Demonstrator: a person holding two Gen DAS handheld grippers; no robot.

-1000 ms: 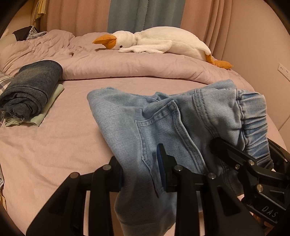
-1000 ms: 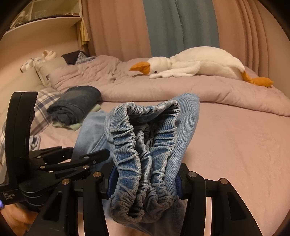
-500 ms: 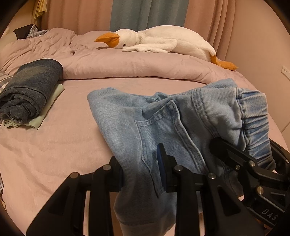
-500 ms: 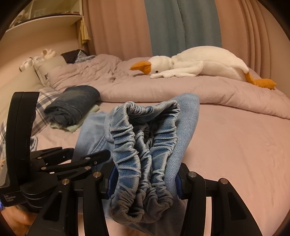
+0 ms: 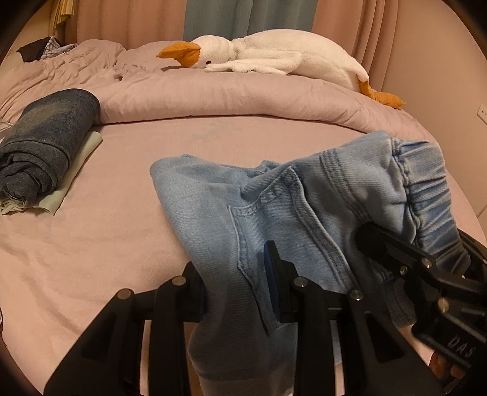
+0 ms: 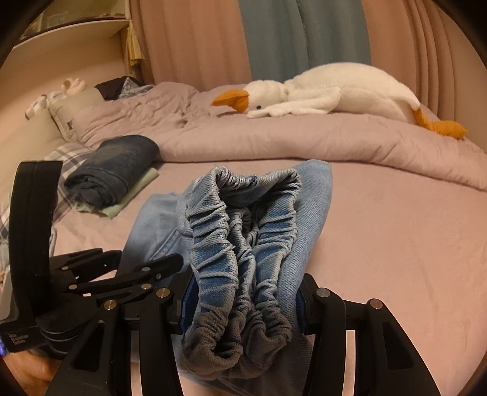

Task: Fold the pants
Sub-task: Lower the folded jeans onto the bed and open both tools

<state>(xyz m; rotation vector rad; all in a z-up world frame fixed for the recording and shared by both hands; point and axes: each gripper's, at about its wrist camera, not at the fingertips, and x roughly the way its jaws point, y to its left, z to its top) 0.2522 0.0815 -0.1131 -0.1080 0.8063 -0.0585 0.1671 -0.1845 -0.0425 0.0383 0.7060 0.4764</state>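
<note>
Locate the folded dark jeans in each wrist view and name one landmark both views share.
Left wrist view: the folded dark jeans lie at the left edge, on a pale green cloth.
Right wrist view: left of centre, mid-height, beyond the light blue pants.
Shared landmark: the white goose plush on the rolled duvet at the back.

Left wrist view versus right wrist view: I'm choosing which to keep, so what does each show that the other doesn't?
Only the left wrist view shows the back pocket and a wall outlet. Only the right shows the waistband opening, shelf and pillow. Both show the light jeans gripped by both grippers, the folded dark jeans, and the plush goose.
</note>
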